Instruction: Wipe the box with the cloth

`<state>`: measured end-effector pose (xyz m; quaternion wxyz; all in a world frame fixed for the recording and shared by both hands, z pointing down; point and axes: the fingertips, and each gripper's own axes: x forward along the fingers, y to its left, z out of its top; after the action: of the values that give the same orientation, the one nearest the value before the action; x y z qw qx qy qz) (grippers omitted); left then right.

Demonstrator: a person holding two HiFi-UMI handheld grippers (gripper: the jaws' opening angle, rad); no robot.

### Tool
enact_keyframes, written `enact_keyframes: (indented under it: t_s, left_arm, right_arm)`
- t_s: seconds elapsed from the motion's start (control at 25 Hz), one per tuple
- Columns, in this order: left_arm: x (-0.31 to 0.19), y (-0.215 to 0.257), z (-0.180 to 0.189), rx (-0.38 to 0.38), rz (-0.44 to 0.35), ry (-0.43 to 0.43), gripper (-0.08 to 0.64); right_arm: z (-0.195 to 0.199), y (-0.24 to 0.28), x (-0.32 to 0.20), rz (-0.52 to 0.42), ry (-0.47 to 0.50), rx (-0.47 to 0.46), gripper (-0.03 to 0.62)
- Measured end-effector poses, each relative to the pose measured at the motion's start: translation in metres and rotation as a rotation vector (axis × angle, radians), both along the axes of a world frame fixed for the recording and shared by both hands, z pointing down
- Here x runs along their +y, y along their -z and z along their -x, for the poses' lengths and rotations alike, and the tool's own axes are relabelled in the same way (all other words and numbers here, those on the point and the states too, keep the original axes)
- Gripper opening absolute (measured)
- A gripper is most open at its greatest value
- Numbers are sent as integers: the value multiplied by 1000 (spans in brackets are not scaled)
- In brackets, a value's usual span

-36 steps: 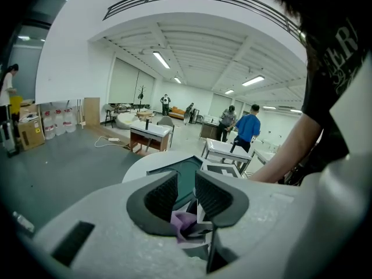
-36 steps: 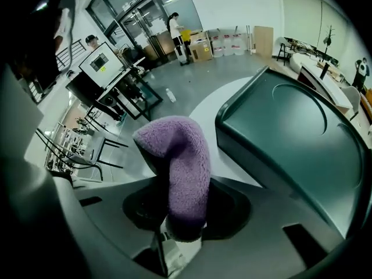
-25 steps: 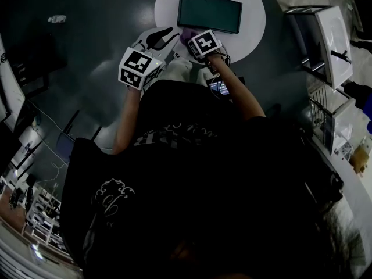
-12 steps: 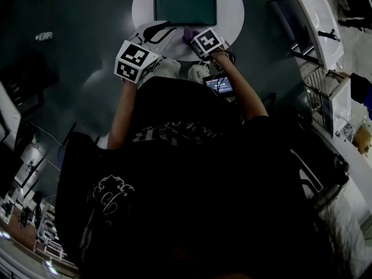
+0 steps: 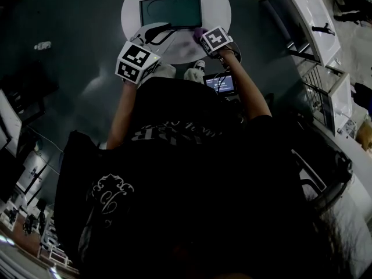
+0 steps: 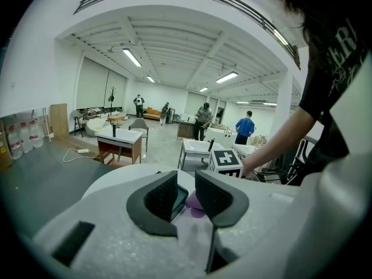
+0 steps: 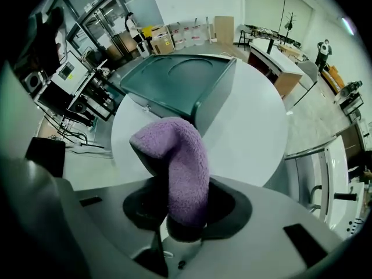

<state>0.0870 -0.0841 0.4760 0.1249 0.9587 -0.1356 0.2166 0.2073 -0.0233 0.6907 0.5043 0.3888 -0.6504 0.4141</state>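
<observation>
While the person leans over a round white table (image 5: 224,13), a flat dark green box (image 5: 170,11) lies on the far half of it, with bare white table top all around. The right gripper (image 5: 203,35) is at the near right corner of the box. In the right gripper view, the right gripper (image 7: 187,213) has its two dark jaws pressed tight on a fuzzy purple cloth (image 7: 185,161). The cloth stands up out of the jaws and its top flops over to one side. It is very near the corner of the box (image 7: 174,83), but I cannot tell if it touches. The white table (image 7: 250,127) shows past the cloth. The left gripper (image 5: 160,32) is over the near edge of the table, just by the near left side of the box. In the left gripper view, the left gripper (image 6: 189,197) has its jaws a little way apart, with only a thin gap, and they hold nothing. Through that gap you can see a bit of the box (image 6: 179,199) and a bit of the purple cloth (image 6: 195,204) lying beyond. The right gripper's marker cube (image 6: 226,163) shows past them, with the person's bare arm behind it.
</observation>
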Motion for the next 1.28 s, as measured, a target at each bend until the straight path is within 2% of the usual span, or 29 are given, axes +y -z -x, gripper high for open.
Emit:
enact_keyframes:
  t_s: [0.28,0.4,0.64,0.88,1.28]
  left_arm:
    - [4,6,-28,2,-6,1,104]
    - [4,6,-32,0,-5,11,104]
    - [-6,5,-34,-6,-5,52,104]
    - [-15,7,-20,-9,-9,105,104]
    - [-45,0,26,-8,8,187,104]
  right_arm:
    - [-26,3,2,0,46,21,110]
    - [-37,2,-2,3,34,36,110]
    - [-44,6,-23,-11,0,-18,110]
    - [-52,3,-40,-3,37,16,110]
    - [-58,10,-110,-42,7,63,110]
